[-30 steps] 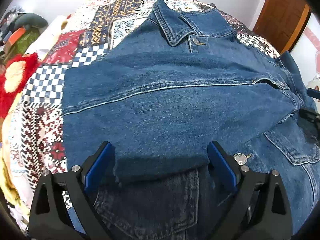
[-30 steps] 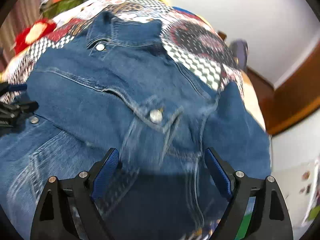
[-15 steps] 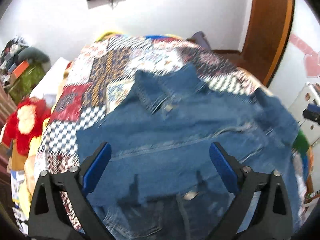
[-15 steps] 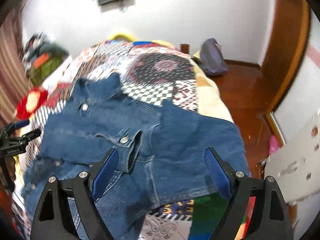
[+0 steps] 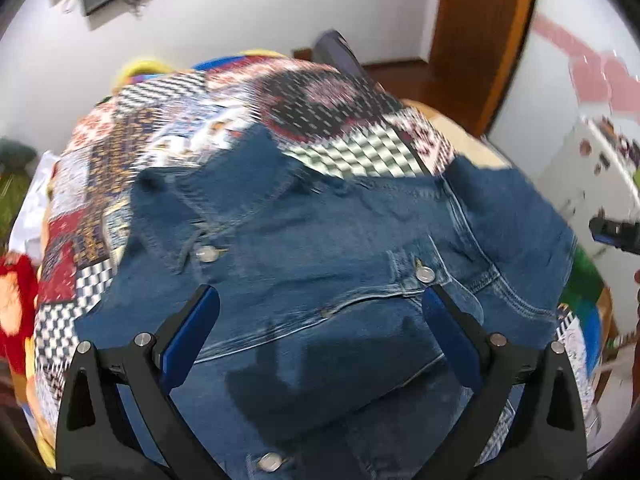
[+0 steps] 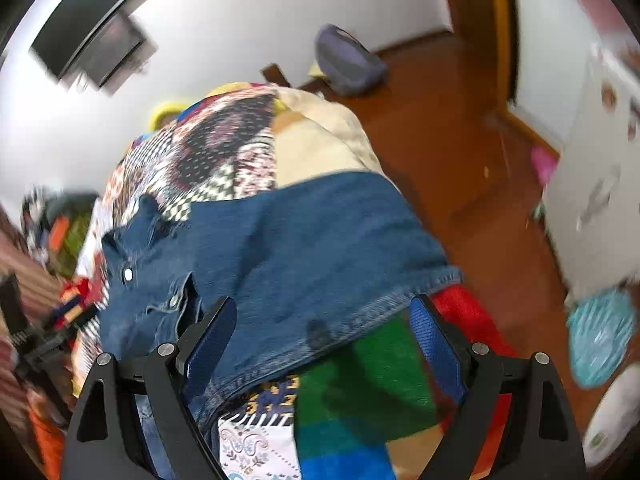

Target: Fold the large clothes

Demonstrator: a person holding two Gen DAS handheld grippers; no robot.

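Note:
A blue denim jacket (image 5: 320,240) lies spread on a patchwork quilt (image 5: 328,120), collar toward the far wall, with one sleeve folded across its front. My left gripper (image 5: 319,300) hovers above the jacket's middle, open, with nothing between its blue pads. My right gripper (image 6: 323,304) is open over the jacket's right edge (image 6: 320,240), where the denim meets the quilt's green and red patches (image 6: 360,380). Neither gripper touches the cloth. Each gripper shows in the other's view: the right gripper (image 5: 616,234) at the far right, the left gripper (image 6: 44,344) at the far left.
The bed's right side drops to a wooden floor (image 6: 460,140). On it sit a purple backpack (image 6: 348,64) and a teal bundle (image 6: 600,340), near a white cabinet (image 6: 592,184). A red plush toy (image 5: 12,300) lies left of the bed. A wooden door (image 5: 480,40) stands behind.
Both grippers have drawn back and up from the jacket, so more of the room shows. The right view has rolled and swung toward the bed's right edge. The folded sleeve stays lying across the jacket.

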